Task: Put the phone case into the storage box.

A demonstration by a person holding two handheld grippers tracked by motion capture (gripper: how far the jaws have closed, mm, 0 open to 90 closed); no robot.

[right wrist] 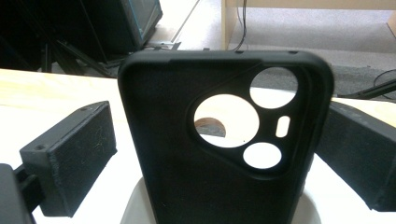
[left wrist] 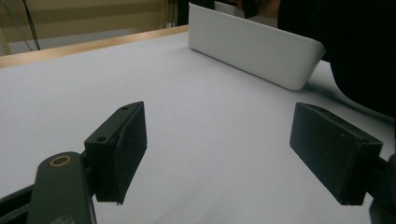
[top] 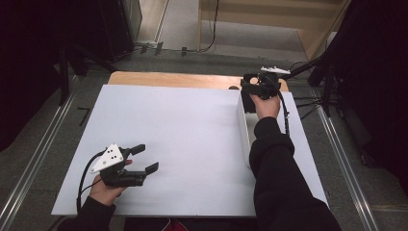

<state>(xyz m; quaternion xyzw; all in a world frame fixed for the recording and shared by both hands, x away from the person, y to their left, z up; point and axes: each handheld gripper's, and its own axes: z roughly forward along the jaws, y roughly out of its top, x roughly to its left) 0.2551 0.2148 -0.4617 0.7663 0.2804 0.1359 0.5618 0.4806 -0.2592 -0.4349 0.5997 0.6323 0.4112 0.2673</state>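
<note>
Item: black phone case, soft-looking shell with round camera cut-outs. Location: standing upright at the far end of a long white tray, which lies along the right side of the bench. In the right gripper view the case rises out of the tray's rounded end, between the jaws.

Right hand-held gripper: released. Jaws stand wide to either side of the case; the left pad is clearly apart from it, the right pad sits just beside its edge, with contact hard to judge. The case appears to stand on its own, or leaning on the tray wall.

Left hand-held gripper: released, holding nothing, resting low over the near left part of the bench, well apart from the tray.

Handling note: judged to be the placing of the case into the tray. To finish cleanly, draw the right gripper straight back and up so neither pad brushes the case; a sideways nudge could tip it.

Surface: white sheet over a wooden top, a strip of wood showing at the far edge.

Room: grey floor, cables, dark stands, pale wooden furniture beyond.
</note>
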